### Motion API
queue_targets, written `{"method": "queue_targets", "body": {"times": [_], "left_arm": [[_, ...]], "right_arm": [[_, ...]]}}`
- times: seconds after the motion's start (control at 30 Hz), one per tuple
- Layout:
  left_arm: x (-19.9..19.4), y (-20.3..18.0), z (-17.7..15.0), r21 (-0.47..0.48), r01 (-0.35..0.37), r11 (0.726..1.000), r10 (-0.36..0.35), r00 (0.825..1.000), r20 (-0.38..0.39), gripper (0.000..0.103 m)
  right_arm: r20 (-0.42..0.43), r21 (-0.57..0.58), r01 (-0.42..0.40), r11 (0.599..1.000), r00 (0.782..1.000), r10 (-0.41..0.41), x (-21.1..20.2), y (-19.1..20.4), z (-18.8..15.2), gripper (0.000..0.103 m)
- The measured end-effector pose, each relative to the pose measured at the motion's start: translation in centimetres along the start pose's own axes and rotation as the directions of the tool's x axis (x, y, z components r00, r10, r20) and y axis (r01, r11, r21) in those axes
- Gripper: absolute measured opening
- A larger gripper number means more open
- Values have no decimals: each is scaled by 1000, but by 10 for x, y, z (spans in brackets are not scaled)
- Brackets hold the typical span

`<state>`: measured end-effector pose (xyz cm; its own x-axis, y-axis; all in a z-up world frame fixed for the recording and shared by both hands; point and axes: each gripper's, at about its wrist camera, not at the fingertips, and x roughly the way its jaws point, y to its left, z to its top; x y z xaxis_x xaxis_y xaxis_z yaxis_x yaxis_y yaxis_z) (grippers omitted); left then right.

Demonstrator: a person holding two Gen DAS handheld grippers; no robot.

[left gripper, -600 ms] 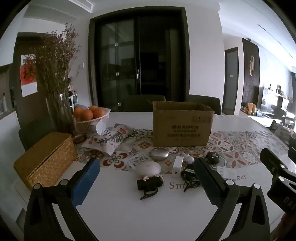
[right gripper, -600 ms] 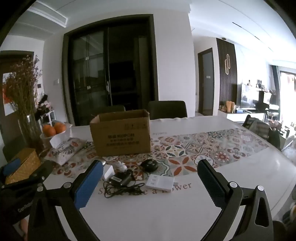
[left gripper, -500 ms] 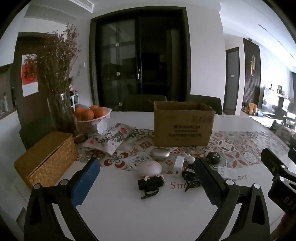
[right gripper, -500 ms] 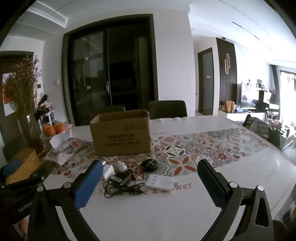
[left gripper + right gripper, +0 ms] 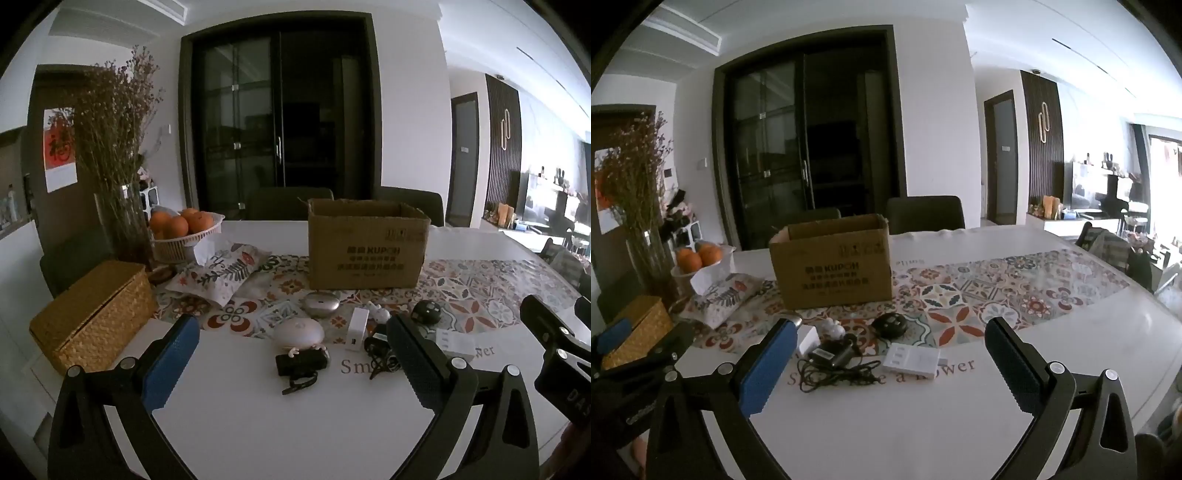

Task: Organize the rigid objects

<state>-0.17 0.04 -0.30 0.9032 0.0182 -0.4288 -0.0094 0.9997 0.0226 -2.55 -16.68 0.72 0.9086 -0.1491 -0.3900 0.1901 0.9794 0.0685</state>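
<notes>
Both claws are held wide apart and empty above the near edge of the white tabletop: the left claw is aimed at one end of a cluster of small objects, the right claw at the other. Directly ahead of the left claw, between its fingers, a small black device with a loose strap is seen, and just beyond it a white oval gadget and a grey rounded case. These are judged to be light, stiff plastic shells, smooth and rounded, so slipping is likely unless they are taken across their narrow sides. Ahead of the right claw, between its fingers, a black adapter with a tangled cable is laid beside a flat white hub; just beyond them a black round remote and a white plug block are found. The adapter body is judged the sensible hold, since the cable is limp and would trail or snag its neighbours. The hub is thin and low, so an edge grip would be needed. Farther ahead of both claws, on the patterned runner, an open cardboard box is stood upright, well apart from the fingers, and is taken to be the likely destination. Off to the left claw's left, a woven basket and a bowl of oranges are seen.
</notes>
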Motion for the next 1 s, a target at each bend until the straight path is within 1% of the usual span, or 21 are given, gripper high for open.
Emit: {"method": "queue_targets", "body": {"times": [1.0], "left_arm": [[0, -1, -1, 6, -1, 1000, 1, 1000, 1, 103]], "right_arm": [[-7, 8, -1, 1000, 1000, 1, 0, -1, 0, 103]]}}
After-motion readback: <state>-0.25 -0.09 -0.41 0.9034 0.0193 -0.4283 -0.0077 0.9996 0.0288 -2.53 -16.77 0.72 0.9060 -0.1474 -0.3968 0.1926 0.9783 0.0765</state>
